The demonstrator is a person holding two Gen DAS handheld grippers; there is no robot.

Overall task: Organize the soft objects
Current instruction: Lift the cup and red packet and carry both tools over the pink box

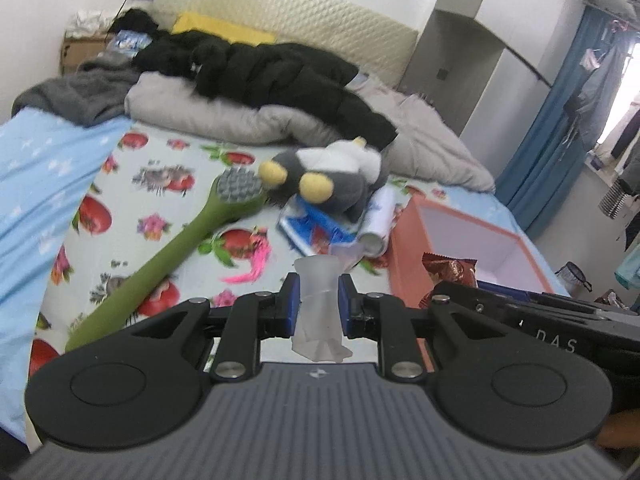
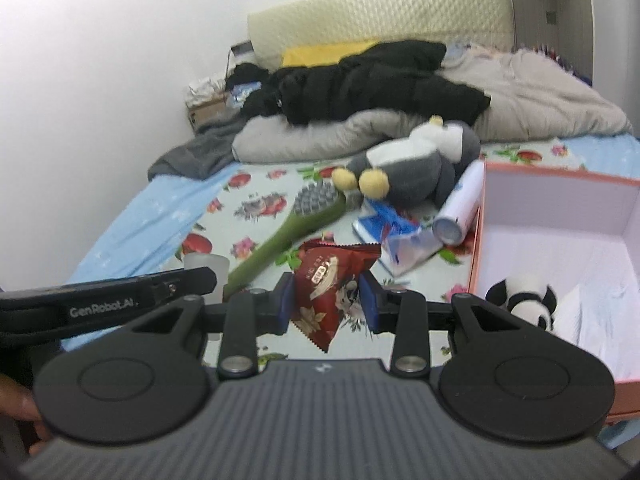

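1. My left tongs were pinched narrow on a small frosted, translucent soft piece, which stood upright between the blue pads and poked out above and below them.
2. My right tongs were closed partway on a red snack packet, its long axis running up and down and one corner hanging below the pads.
3. The pink box lay just to the right of my right tongs and slightly ahead, open at the top, with a small panda plush already inside. From my left tongs it was also to the right, past the other tongs, so my right hand was the nearer.
4. Farther ahead on the bed lay the grey penguin plush, with the green brush angling back toward my left side.
5. I judged the packet's drop needed a short rightward carry.
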